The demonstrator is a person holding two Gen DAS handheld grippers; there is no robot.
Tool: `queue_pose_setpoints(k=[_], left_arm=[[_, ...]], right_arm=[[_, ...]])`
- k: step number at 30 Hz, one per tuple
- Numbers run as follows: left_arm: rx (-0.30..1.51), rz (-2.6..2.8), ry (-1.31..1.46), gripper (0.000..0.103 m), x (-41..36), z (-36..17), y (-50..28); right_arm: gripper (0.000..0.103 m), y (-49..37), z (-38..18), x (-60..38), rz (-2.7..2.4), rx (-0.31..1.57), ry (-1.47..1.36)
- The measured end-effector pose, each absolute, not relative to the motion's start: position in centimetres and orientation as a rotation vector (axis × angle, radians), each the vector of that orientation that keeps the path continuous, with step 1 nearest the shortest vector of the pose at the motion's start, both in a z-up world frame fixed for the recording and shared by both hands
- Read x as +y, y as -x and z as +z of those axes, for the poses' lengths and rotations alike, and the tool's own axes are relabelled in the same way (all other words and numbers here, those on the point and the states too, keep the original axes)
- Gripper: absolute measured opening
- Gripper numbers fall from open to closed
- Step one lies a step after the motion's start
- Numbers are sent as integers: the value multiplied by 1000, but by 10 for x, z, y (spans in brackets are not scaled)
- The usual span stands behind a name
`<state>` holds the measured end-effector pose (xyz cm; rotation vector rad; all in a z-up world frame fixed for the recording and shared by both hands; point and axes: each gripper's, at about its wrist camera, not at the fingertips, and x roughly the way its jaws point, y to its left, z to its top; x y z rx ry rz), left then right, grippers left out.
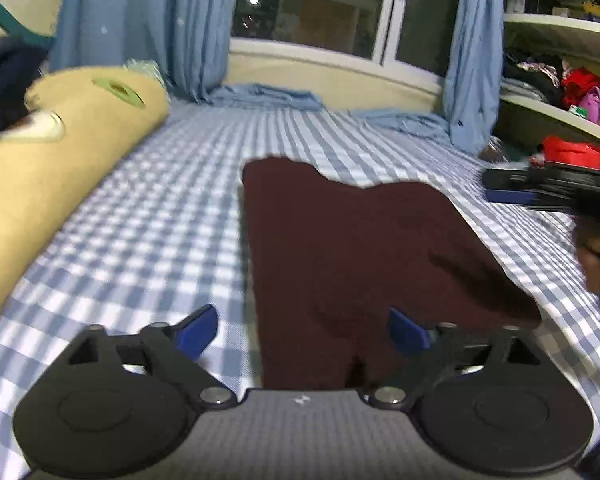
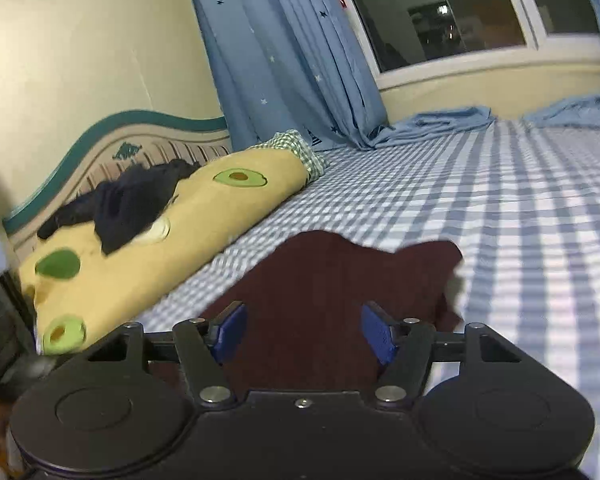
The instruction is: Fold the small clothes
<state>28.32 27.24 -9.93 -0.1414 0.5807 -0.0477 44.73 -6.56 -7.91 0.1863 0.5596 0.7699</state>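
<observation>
A dark maroon garment (image 1: pixel 340 248) lies flat on the blue-checked bedsheet (image 1: pixel 160 200), roughly mid-bed, with a yellow avocado-print pillow (image 1: pixel 60 160) well apart to its left and blue curtains (image 1: pixel 140 20) at the far end under the window. The left gripper (image 1: pixel 304 330) hangs over the garment's near left corner with its blue pads spread wide, one over bare sheet and one over cloth, gripping nothing. The right gripper (image 2: pixel 304 336) sits over the near edge of the garment (image 2: pixel 340 288), jaws parted to a moderate gap and likewise empty; whether either pad brushes the fabric cannot be told. From the left view, the right gripper (image 1: pixel 540 188) appears at the right edge, beside the garment's far right side. The far hem of the garment is uneven, with a notch between two lobes, so a fold begun from here would probably come out lopsided unless both corners are caught level. A likely fault is a pad closing on the sheet together with the cloth, which would drag the sheet up. A shallow pinch on only the top layer may let the garment slip and bunch. A dark garment (image 2: pixel 132 200) lies on the pillow (image 2: pixel 180 220), clear of the work.
</observation>
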Motion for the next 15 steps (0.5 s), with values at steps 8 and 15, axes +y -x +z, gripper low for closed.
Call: queue_pose_setpoints(k=[8, 15], left_arm=[[580, -5, 157, 100, 282, -87, -268], [559, 16, 98, 102, 274, -77, -255]], right_arm=[[59, -556, -136, -40, 785, 693, -173], [36, -566, -163, -78, 748, 699, -306]])
